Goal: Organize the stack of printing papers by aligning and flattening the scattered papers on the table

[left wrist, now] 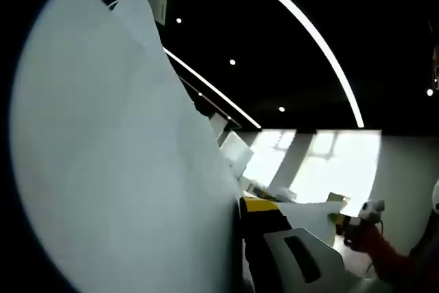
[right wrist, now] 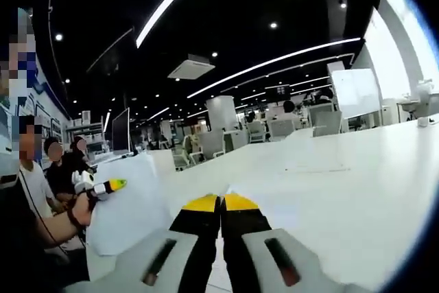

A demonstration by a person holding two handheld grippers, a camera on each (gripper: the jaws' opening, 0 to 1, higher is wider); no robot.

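The papers [left wrist: 116, 169] are lifted off the table [right wrist: 357, 190] and held up between the two tongs — this reads as the aligning step, the stack gripped at opposite edges before being squared and laid flat.

In the left gripper view the sheets rise as a broad white wall just left of the left tongs [left wrist: 241, 205], whose yellow tip is pressed against the sheet edge. A grip on the papers is judged likely, yet one jaw is covered by the sheets, so whether the left tongs are closed cannot be told. Far off to the right of them the right tongs [left wrist: 339, 219] are seen small, held by a hand, with a white sheet corner reaching towards their tip.

In the right gripper view the right tongs [right wrist: 221, 204] are narrow, the yellow tips brought together with hardly a gap, and a pale sheet edge spreads out just beyond the tips. It appears to be pinched there, though the nip itself is hidden under the tips. To the left of them the left tongs [right wrist: 113, 185] are seen in a hand, at the far corner of the same white sheet.

Next, the stack would probably need to be lowered onto the table ahead of the right tongs, its bottom edges tapped level, then pressed flat — slowly, since loose sheets may slide apart.

How many sheets are held cannot be made out; their lower edges are cut off.
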